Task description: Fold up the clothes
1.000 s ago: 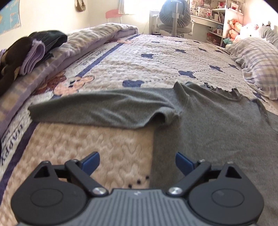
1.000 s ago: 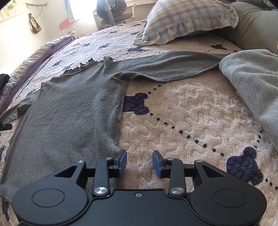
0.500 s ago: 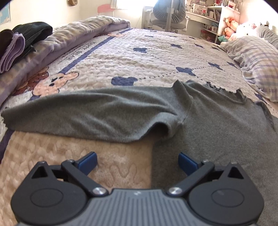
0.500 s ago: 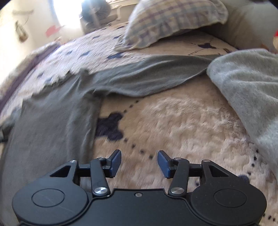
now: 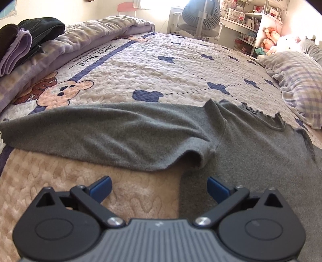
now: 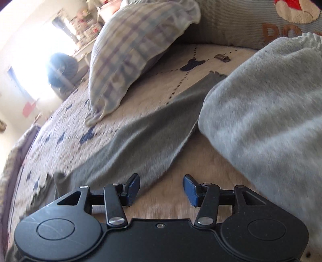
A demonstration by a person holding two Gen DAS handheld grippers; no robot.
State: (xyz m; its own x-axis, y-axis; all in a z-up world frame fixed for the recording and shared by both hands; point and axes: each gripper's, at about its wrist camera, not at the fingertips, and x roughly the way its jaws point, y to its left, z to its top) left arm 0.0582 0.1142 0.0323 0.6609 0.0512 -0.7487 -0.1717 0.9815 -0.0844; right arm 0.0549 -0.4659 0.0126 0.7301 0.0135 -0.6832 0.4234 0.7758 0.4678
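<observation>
Left hand-held gripper [image 5: 159, 186]: nearest the lens in the left wrist view; we see its blue pads spread as wide as they go, with nothing between them, hovering over the side edge of the shirt's body where the cloth meets the quilt.

Right hand-held gripper [image 6: 162, 189]: nearest the lens in the right wrist view; we see its pads partly apart and nothing pinched between them; the left pad sits over the near edge of a sleeve, the right pad over bare quilt. This view is tilted and smeared.

Grey long-sleeved shirt [image 5: 251, 153]: we find it spread flat on the bed, frilled neckline toward the pillow. One sleeve [image 5: 104, 133] runs out to the left, with a small raised fold at the armpit. The other sleeve [image 6: 140, 141] stretches away from the right hand-held gripper, its far end beside the light grey garment.

Light grey garment [image 6: 261, 125]: a fleecy heap at the right, just beside the sleeve.

Quilt [image 5: 161, 76]: cream, with navy bear shapes, dotted lines and cartoon bears.

Plaid pillow [image 6: 136, 50]: beyond the shirt, on the quilt.

Folded clothes [image 5: 26, 38]: dark and lilac, stacked far left.

Desk chair [image 5: 199, 18]: beyond the bed.
</observation>
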